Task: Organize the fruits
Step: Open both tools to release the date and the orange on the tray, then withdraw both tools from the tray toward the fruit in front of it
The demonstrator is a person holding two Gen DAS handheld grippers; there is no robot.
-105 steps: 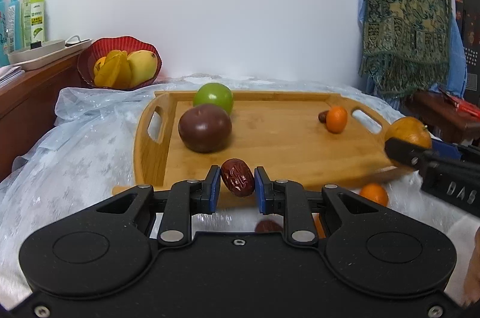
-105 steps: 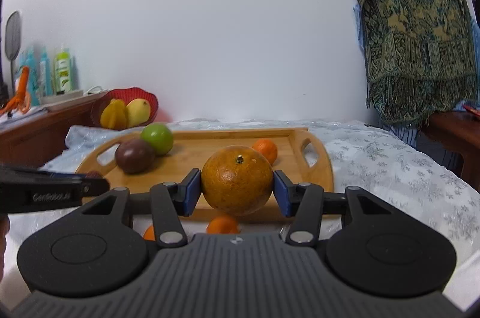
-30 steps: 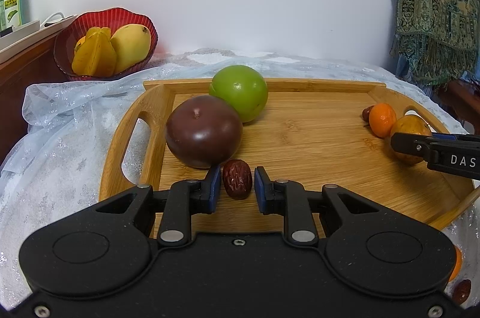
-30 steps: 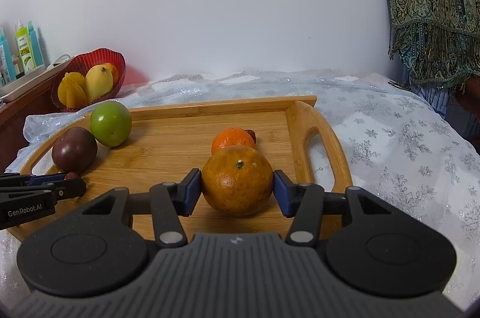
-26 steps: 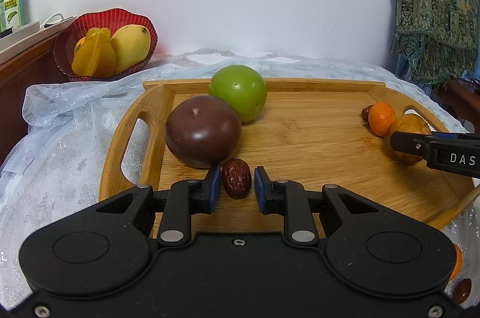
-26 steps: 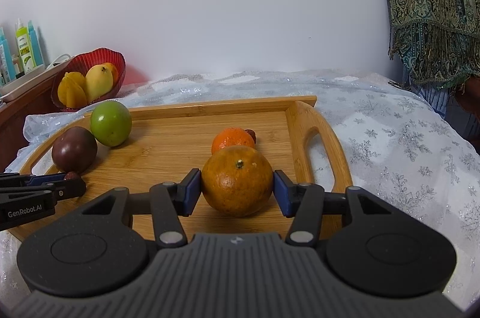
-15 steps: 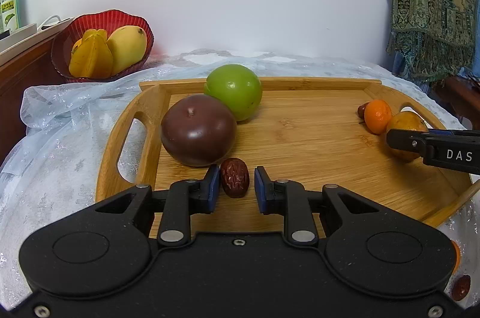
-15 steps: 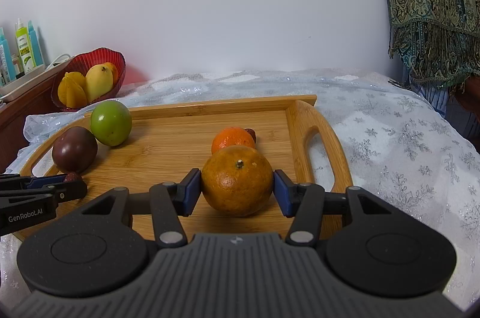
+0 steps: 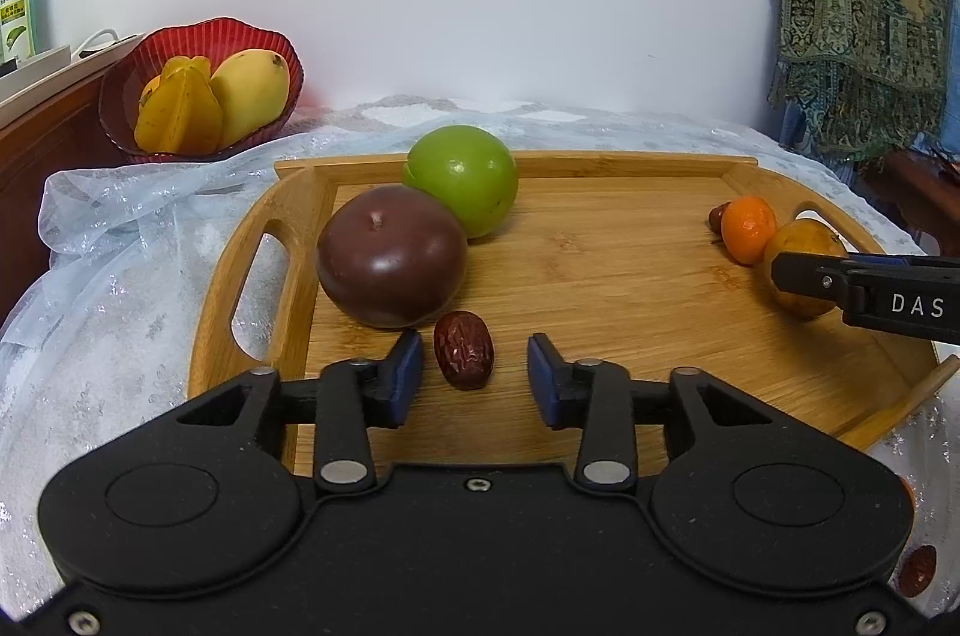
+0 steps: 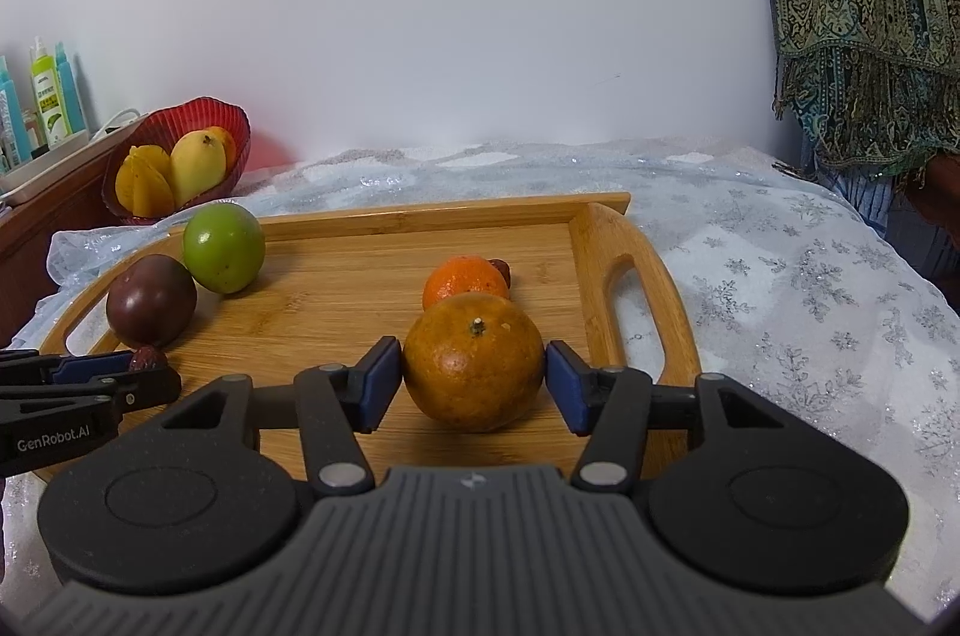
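A wooden tray [image 9: 600, 276] lies on the cloth-covered table. My left gripper [image 9: 473, 377] is open around a red date [image 9: 463, 349] that rests on the tray beside a dark purple fruit [image 9: 391, 264] and a green fruit [image 9: 461, 180]. My right gripper [image 10: 474, 377] has its pads against a large orange [image 10: 474, 369] that sits on the tray [image 10: 336, 294], in front of a small tangerine [image 10: 465, 281] and another date [image 10: 501, 270].
A red bowl [image 9: 198, 90] with a mango and starfruit stands at the back left on a wooden cabinet, with bottles [image 10: 51, 96] beyond. A patterned shawl [image 9: 864, 6] hangs at the right. A loose date [image 9: 918, 570] lies on the cloth near the tray.
My left gripper has opened and let go of the red date, which now rests on the tray. My right gripper still has the orange between its pads on the tray.
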